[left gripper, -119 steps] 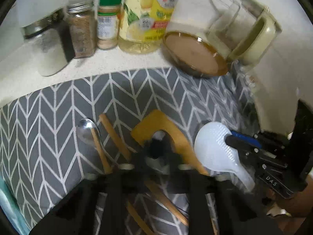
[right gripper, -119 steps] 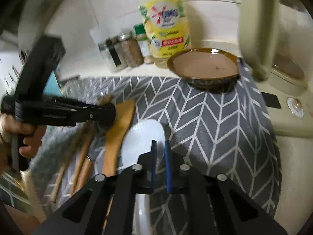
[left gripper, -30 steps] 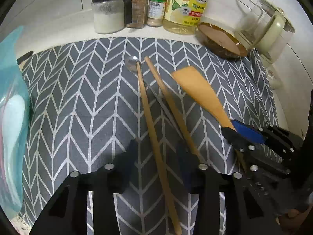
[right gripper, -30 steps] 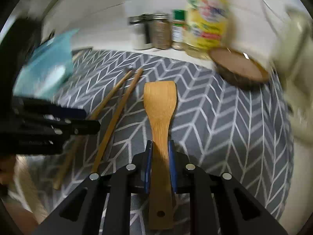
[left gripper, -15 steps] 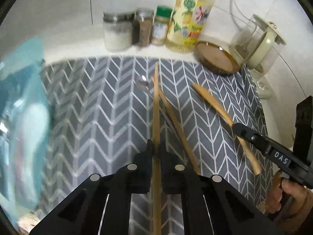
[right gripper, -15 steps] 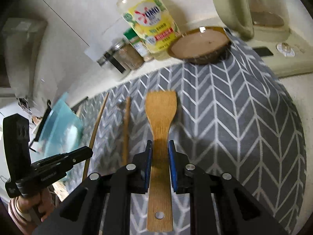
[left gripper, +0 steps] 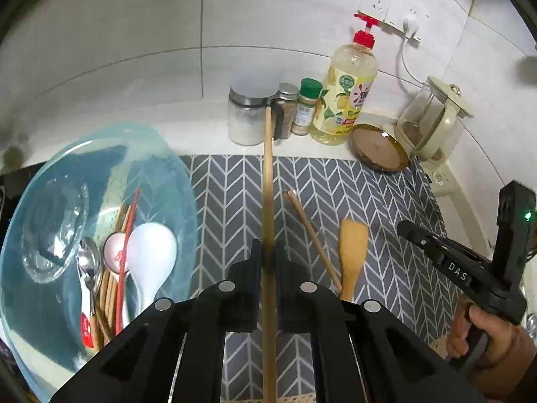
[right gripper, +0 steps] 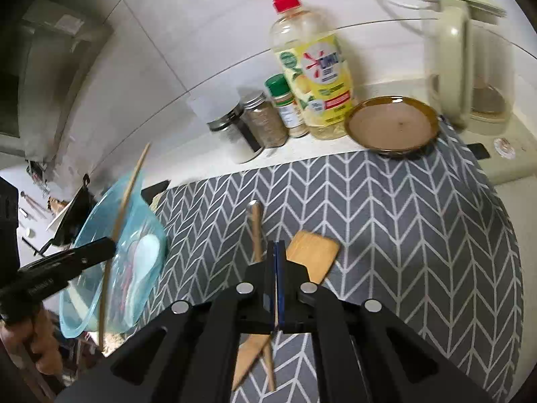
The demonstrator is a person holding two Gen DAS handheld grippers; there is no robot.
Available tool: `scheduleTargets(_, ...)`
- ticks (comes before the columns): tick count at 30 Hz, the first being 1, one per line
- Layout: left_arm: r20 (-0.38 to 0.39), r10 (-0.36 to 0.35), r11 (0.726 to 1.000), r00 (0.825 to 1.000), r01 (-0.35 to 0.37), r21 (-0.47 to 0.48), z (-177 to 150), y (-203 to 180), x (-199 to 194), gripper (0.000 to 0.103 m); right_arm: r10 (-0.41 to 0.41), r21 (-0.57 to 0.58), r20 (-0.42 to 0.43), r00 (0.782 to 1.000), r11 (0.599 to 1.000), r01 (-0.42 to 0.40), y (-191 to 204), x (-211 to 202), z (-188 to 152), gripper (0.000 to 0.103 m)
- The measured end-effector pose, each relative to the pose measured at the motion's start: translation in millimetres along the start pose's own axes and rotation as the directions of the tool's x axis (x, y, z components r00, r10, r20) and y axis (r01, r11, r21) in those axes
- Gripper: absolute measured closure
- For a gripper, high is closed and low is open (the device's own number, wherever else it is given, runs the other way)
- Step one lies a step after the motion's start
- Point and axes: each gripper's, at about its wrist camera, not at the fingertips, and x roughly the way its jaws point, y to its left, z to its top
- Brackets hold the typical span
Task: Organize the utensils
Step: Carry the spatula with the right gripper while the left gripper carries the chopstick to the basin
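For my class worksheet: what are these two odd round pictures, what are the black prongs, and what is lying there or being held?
There is no robot. A person holds a gripper in each hand, and each has a wide-angle camera looking along its two fingers. One picture comes from each camera. The left gripper is shut on a wooden stick beside a blue bowl of utensils. On the grey mat lie a second stick and a wooden spatula. The right gripper is shut, seemingly empty, above the spatula.
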Motion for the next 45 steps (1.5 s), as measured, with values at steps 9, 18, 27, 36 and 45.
scheduleTargets(9, -0.017, -0.058, 0.998, 0.998, 0.058, 0.016, -10, 4, -7, 0.095, 0.013, 0.052, -0.132, 0.991, 0.999, -0.006, -1, 26, -32, 0.1)
scheduleTargets(18, -0.029, -0.085, 0.996, 0.996, 0.085, 0.026, -17, 4, -12, 0.095, -0.047, 0.015, -0.224, 0.974, 0.999, 0.051, 15, 46, -49, 0.1)
scheduleTargets(27, -0.032, -0.099, 0.994, 0.995, 0.101, 0.034, -19, 3, -13, 0.095, -0.132, 0.006, -0.237, 0.963, 0.991, 0.137, 9, 52, -59, 0.086)
scheduleTargets(36, -0.024, -0.106, 0.994, 0.994, 0.107, 0.035, -19, 5, -19, 0.095, -0.075, -0.008, -0.176, 0.981, 0.997, 0.075, 20, 48, -49, 0.049)
scheduleTargets(45, -0.017, -0.109, 0.993, 0.994, 0.11, 0.036, -19, 10, -26, 0.095, -0.152, -0.062, -0.204, 0.967, 0.988, 0.143, 34, 73, -51, 0.071)
